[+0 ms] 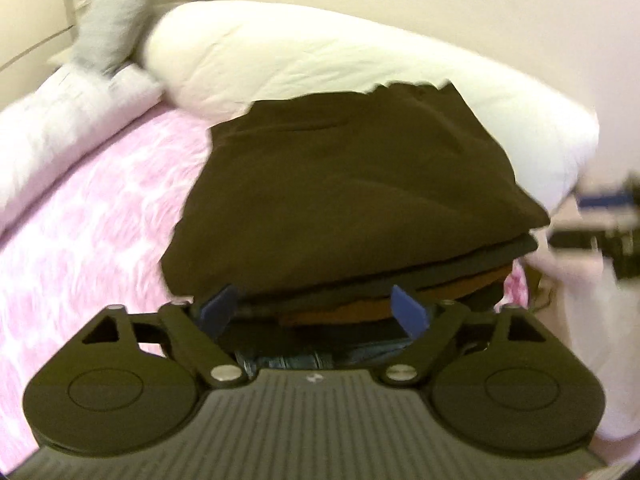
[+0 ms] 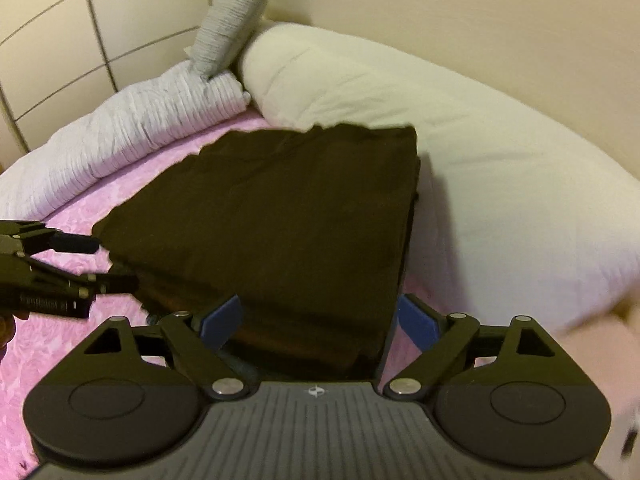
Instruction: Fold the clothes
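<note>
Nearest the lens in the left wrist view we find the left gripper (image 1: 318,312), its blue pads (image 1: 408,311) spread wide and released, nothing between them; the near edge of a stack of folded clothes (image 1: 400,300) lies just beyond the fingertips. We note a dark brown folded garment (image 1: 340,192) on top of that stack, with a darker layer and a rust-brown layer showing beneath its right-hand edge, and a strip of blue denim (image 1: 304,360) visible low between the gripper's arms. In the right wrist view the right gripper (image 2: 320,318) is likewise open, its pads standing apart on either side of the near edge of the same dark brown garment (image 2: 272,216); whether they touch the cloth we cannot tell. The garment lies flat and roughly square on the pink patterned bedspread (image 2: 60,360), and its far right corner lies against a large cream duvet (image 2: 480,140) bundled along the wall. We record a pale lilac ribbed pillow (image 2: 140,128) at the far left of the bed and a grey knitted cushion (image 2: 230,28) propped upright behind it, against a panelled headboard (image 2: 48,40). The left gripper also shows at the left edge of the right wrist view, its fingers (image 2: 76,244) apart and just beside the garment's left edge. The left wrist view is blurred, particularly at its right margin.
</note>
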Demonstrator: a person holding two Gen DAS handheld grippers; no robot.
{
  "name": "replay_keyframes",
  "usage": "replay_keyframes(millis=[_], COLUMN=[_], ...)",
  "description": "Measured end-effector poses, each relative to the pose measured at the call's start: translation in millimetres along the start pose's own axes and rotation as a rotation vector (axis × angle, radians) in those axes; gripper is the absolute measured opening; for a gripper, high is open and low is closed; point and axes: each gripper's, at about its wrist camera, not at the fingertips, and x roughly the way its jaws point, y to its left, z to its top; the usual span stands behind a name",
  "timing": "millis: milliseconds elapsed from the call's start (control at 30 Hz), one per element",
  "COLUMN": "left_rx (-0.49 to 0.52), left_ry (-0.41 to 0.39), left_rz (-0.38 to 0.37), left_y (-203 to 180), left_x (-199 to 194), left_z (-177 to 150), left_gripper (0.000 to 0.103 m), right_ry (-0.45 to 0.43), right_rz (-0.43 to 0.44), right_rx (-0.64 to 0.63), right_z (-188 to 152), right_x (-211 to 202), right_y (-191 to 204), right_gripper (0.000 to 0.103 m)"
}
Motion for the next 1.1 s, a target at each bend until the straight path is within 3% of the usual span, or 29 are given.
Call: replay_keyframes(millis=[133, 300, 500, 700, 1100], left_rx=[-0.09, -0.088, -0.076, -0.071, -0.032], left_ry=[-0.018, -0.034, -0.052, -0.036, -0.02], left_rz=[-0.011, 0.0, -0.014, -0.031, -0.022], left_y=[16.1, 25.1, 24.1, 18.4, -1.6], left_x=[-33.4, -83.1, -128.3, -156.2, -168.9], left_z=[-23.3, -61.0, -97.5, -120.2, -126.7], left_gripper=[0.1, 0.101, 0.102, 0.102, 0.102], right_ry=[-0.004, -0.019, -0.012, -0.016, -0.009], right_rz=[-0.066, -0.14, -0.156, -0.174, -0.205], right_rx=[0.045, 0.089, 0.152, 0.195, 0.231], right_z=[-22.2, -59.9, -100.8, -123.5, -140.4], right_x=[-30.5, -62.7, -90.3, -114.3, -132.5], right_y=[34.2, 77.4, 121.9, 140.2, 140.5], right_gripper=[0.088, 0.088, 0.088, 0.088, 0.088])
